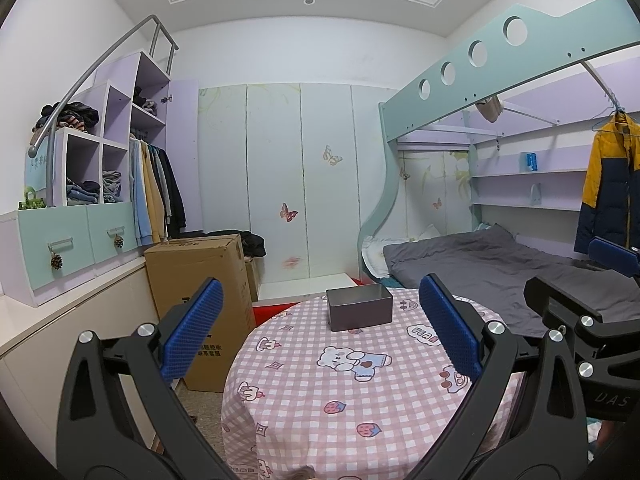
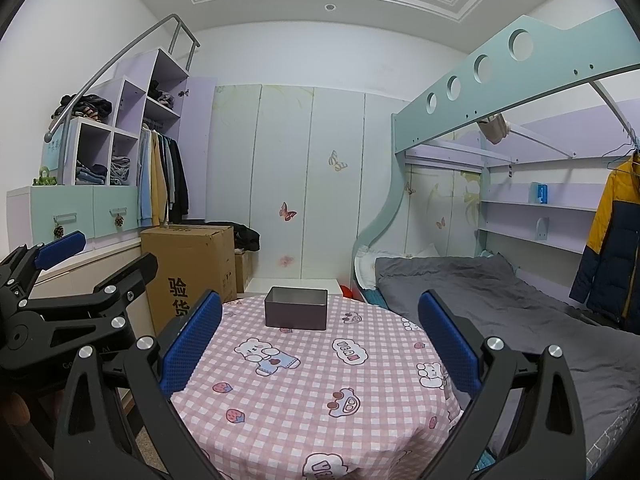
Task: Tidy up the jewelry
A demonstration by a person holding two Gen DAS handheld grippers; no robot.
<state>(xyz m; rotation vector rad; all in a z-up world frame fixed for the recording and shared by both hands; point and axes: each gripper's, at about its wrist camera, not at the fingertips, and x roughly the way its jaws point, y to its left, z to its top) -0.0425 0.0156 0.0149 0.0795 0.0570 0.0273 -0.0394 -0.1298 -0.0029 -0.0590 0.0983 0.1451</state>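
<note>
- Two grippers, left (image 1: 320, 332) and right (image 2: 320, 336), both spread wide, nothing held, high above the table (image 1: 320, 420).
- One tin (image 1: 359, 307) at the far edge, lidless, well apart from both.
- No jewelry in sight; possibly inside the tin, hidden by its wall.
- Best to come in slow and level, peek over the rim first.
- Tin: grey metal, rectangular, rounded corners. Cloth: pink check, soft, draped. Pads (image 2: 192, 344): blue, dimpled rubber.

One table (image 2: 304, 408), one grey tin box (image 2: 296, 312) on it, two tongs (image 1: 320, 336) (image 2: 320, 344), one cardboard box (image 2: 188, 264), one bed (image 2: 500, 300).
</note>
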